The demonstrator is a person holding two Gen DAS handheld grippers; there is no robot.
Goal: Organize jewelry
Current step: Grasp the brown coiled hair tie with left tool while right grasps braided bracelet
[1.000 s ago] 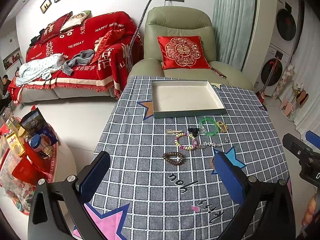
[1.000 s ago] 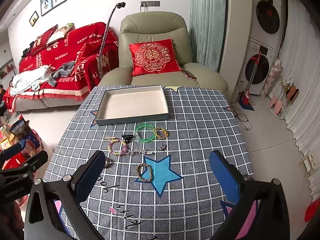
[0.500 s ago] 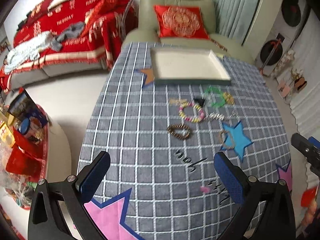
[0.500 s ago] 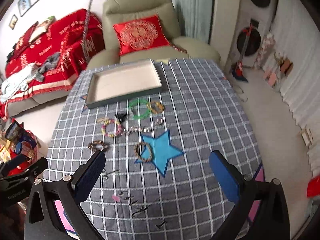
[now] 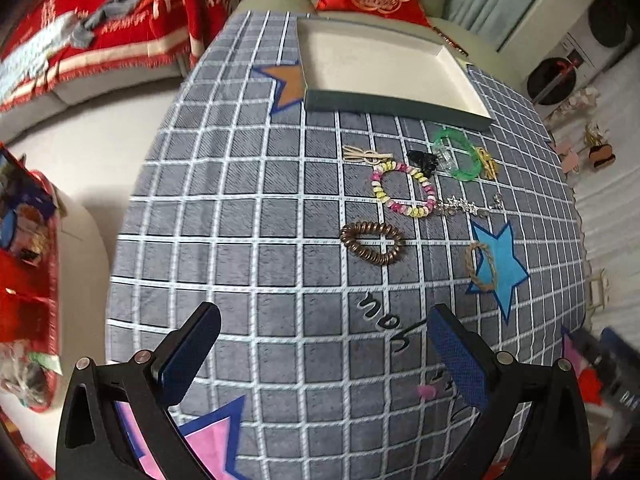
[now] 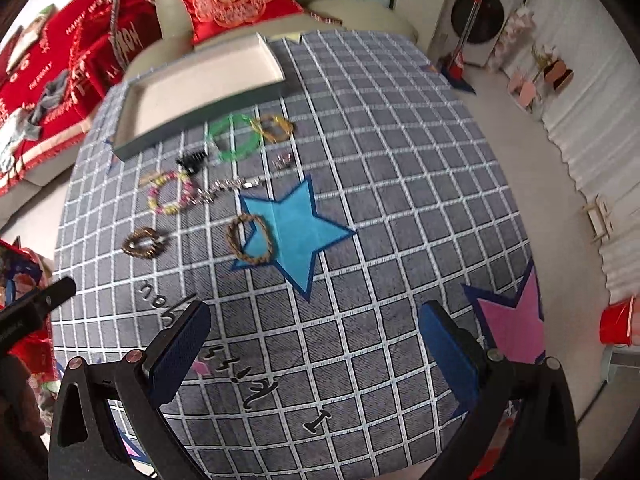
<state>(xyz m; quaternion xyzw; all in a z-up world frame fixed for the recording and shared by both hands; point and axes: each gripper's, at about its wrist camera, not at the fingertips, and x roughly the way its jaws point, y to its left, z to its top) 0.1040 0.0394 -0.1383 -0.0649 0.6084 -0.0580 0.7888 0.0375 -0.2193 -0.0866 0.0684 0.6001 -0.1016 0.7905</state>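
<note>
Several pieces of jewelry lie on the grey checked tablecloth point(image 5: 240, 216): a brown coil bracelet point(image 5: 372, 243), a pink-yellow bead bracelet point(image 5: 403, 194), a green bangle point(image 5: 460, 156), a tan braided bracelet point(image 5: 482, 266) and a silver chain point(image 5: 464, 205). An empty shallow tray point(image 5: 376, 68) sits beyond them. My left gripper point(image 5: 324, 356) is open and empty, above the cloth short of the brown bracelet. My right gripper point(image 6: 316, 344) is open and empty, nearer than the braided bracelet point(image 6: 252, 240); the tray point(image 6: 200, 84) lies at upper left.
A black hair clip point(image 5: 422, 160), a gold piece point(image 5: 488, 162) and a beige clip point(image 5: 366, 155) lie near the tray. A green armchair with a red cushion point(image 6: 236, 0) stands behind the table. A red sofa point(image 5: 100, 12) is at left, washing machines point(image 6: 476, 20) at right.
Both grippers have tilted down and moved closer over the table; the jewelry now looms larger and nearer. Both stay open and empty. No object has moved.
</note>
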